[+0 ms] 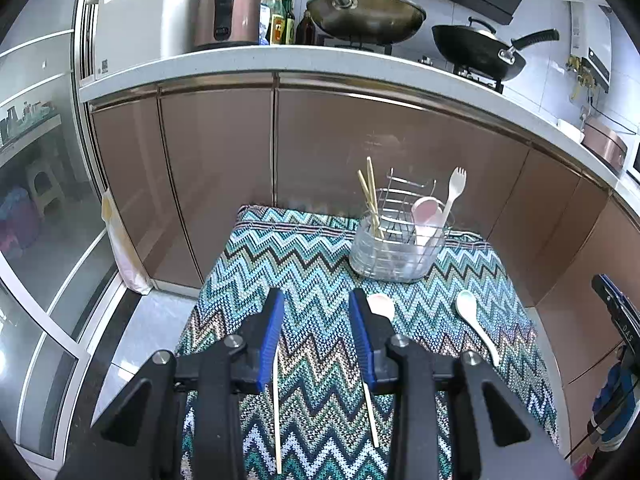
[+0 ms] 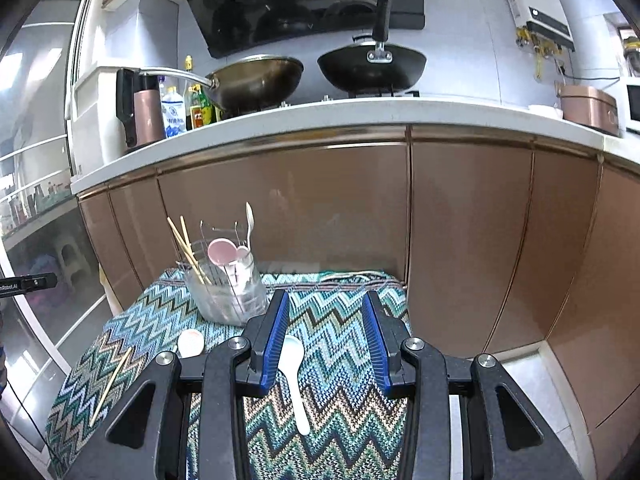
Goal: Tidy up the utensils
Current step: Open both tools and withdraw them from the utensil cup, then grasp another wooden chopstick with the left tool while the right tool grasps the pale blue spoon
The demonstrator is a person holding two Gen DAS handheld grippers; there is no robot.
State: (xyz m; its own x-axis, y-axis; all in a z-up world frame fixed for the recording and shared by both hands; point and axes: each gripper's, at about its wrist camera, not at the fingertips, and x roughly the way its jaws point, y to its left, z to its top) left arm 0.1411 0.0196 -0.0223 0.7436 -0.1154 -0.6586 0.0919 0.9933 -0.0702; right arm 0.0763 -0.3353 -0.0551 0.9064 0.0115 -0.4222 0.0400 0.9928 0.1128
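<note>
White spoon lies on the tabletop between the right gripper fingers, nearer the left one, handle pointing near, bowl far. Both grippers wide, empty. Right is closer; left gripper straddles a chopstick. Holder far left.

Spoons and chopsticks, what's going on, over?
Both claws open, left claw, right claw. White spoon, pink spoon, two chopsticks loose on cloth. Holder unblocked.

The right gripper hangs with jaws spread over the zigzag cloth. A white spoon lies just inside its left finger; the utensil holder stands behind.
</note>
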